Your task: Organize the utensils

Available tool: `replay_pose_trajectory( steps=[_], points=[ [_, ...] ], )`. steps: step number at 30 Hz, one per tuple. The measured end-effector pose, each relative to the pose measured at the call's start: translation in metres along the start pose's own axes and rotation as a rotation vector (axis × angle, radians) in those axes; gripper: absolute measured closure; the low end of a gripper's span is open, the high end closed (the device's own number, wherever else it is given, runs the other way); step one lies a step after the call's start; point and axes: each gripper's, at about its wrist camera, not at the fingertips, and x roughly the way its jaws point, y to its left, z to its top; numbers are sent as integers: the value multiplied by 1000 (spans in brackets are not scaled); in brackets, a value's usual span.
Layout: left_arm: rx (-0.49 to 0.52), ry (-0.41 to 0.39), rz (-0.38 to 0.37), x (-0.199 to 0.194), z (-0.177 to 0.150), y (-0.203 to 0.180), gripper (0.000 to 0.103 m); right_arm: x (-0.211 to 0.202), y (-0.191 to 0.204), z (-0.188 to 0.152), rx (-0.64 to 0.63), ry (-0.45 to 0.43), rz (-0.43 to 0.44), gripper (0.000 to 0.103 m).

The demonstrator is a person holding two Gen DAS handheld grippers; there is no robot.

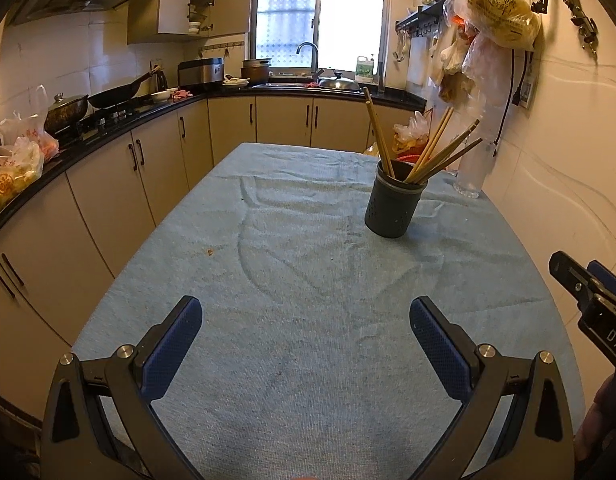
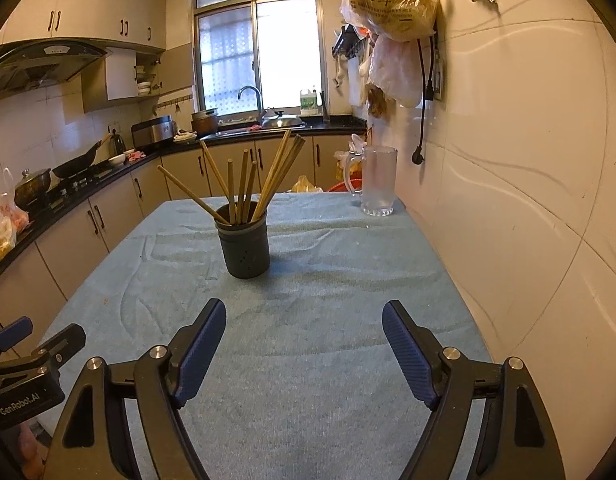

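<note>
While a light-blue terry cloth is covering the long table, a dark perforated cylindrical holder is standing upright on it toward the far half, holding wooden chopsticks fanning outward. Both the left gripper and right gripper are hovering nearer, jaws spread wide, gripping nothing.

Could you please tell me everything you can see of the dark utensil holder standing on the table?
The utensil holder is a dark grey cylindrical cup, apparently plastic, with a band below its rim and small holes in its wall. It stands upright on the light blue cloth covering the table, ahead of both grippers, which do not touch it. Several wooden chopsticks stand in it, fanned outward and leaning on its rim. Nothing else touches it.
</note>
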Motion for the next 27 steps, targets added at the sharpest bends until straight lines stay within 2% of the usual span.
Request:
replay_pose_trajectory(
  steps=[8, 14, 27],
  points=[
    [-2, -5, 5, 4, -1, -2, 0, -4, 0, 1, -9, -67, -19, 15],
    [4, -10, 6, 8, -1, -5, 0, 3, -3, -1, 3, -46, -17, 15],
    [17, 31, 2, 27, -2, -14, 0, 24, -15, -5, 34, -7, -6, 15]
  ],
)
